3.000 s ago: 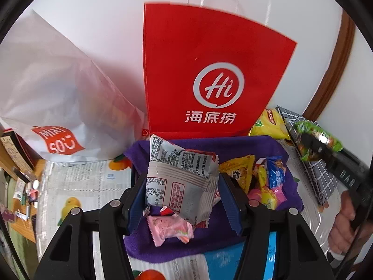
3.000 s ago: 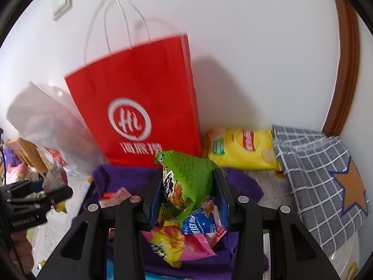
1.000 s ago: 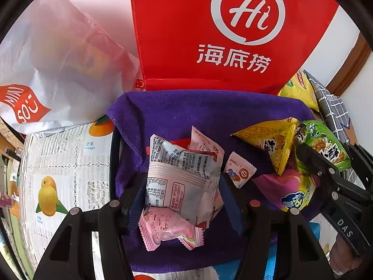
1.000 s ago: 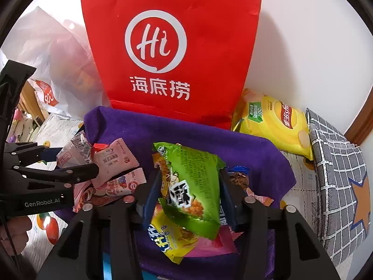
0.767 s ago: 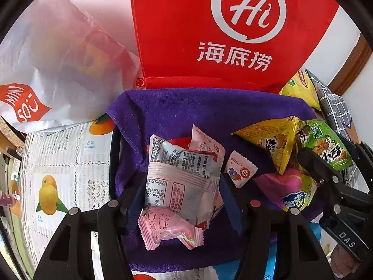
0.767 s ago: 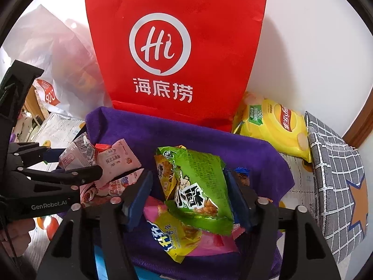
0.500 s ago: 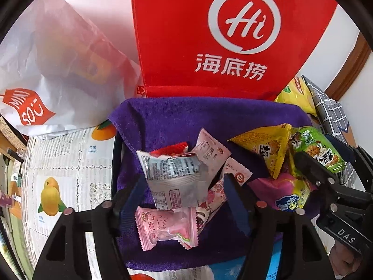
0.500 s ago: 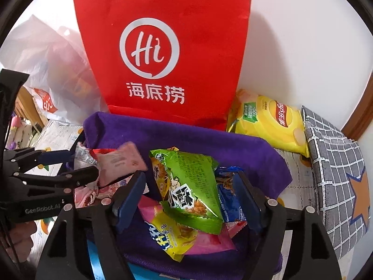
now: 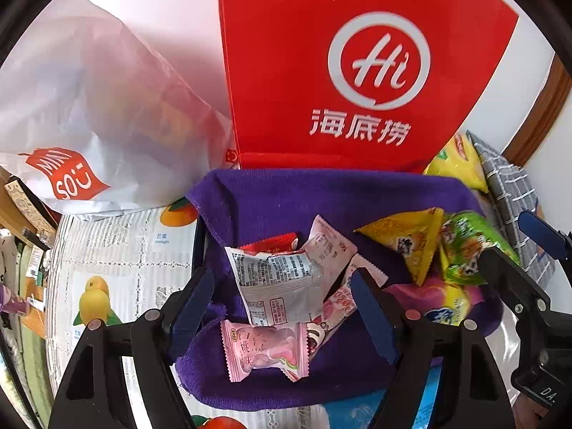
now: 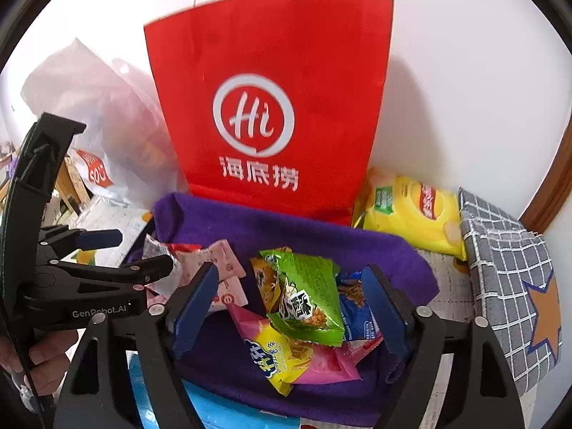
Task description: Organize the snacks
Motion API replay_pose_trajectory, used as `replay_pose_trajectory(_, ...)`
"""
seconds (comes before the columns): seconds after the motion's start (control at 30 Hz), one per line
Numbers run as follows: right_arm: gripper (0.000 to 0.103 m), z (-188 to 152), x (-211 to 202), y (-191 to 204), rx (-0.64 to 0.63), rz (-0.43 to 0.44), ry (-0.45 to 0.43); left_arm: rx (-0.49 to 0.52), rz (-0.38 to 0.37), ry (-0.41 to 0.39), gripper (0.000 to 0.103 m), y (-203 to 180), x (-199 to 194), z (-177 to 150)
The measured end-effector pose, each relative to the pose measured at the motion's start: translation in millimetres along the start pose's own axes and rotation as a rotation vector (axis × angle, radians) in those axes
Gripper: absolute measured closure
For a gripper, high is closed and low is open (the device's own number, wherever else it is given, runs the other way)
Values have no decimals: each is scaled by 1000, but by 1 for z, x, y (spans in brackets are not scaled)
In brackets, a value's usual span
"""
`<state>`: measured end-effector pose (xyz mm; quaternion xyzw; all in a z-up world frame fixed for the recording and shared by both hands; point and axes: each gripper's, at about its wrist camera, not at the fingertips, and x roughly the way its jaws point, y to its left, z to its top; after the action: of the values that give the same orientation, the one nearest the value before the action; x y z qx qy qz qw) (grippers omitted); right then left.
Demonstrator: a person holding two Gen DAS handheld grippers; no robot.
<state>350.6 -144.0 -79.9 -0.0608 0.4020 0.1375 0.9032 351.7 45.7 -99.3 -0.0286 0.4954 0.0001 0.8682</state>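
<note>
Hovering over the purple cloth point(image 9: 286, 200), my left gripper point(image 9: 282, 286) and right gripper point(image 10: 291, 296) gape empty, green pack point(image 10: 307, 293) at twelve o'clock of the right one.

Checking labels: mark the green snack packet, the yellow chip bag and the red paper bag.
green snack packet point(image 10: 307, 296), right wrist view, front face.
yellow chip bag point(image 10: 411, 214), right wrist view, middle.
red paper bag point(image 9: 286, 71), left wrist view, front panel.

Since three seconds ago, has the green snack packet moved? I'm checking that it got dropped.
Yes. The green snack packet left the right tongs, now open, and lies on the purple cloth.
</note>
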Motion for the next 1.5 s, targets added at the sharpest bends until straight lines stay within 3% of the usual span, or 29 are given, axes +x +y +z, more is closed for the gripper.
replay_pose_trajectory(0.33,14,6,-41,-3,7,-43,-61,-11,-51,-67,23,-7,-33,0)
replay_pose_trajectory(0.53,14,-9,-67,-9,55,-65,-37,-8,-71,-117,23,-15,-58,-3)
replay_pose_trajectory(0.7,14,-28,-109,-7,70,-93,-73,24,-83,-197,23,-27,-95,-15)
replay_pose_trajectory(0.87,14,-50,-145,-5,103,-110,-86,36,-116,-221,23,-27,-127,-51)
replay_pose_trajectory(1.13,14,-93,-196,11,107,-97,-127,-3,-82,-224,22,-16,-171,-118)
replay_pose_trajectory(1.3,2,-118,-233,22,88,-78,-180,-9,-76,-264,17,-18,-205,-150)
replay_pose_trajectory(1.5,0,-144,-270,27,93,-82,-213,16,-47,-344,6,-29,-246,-187)
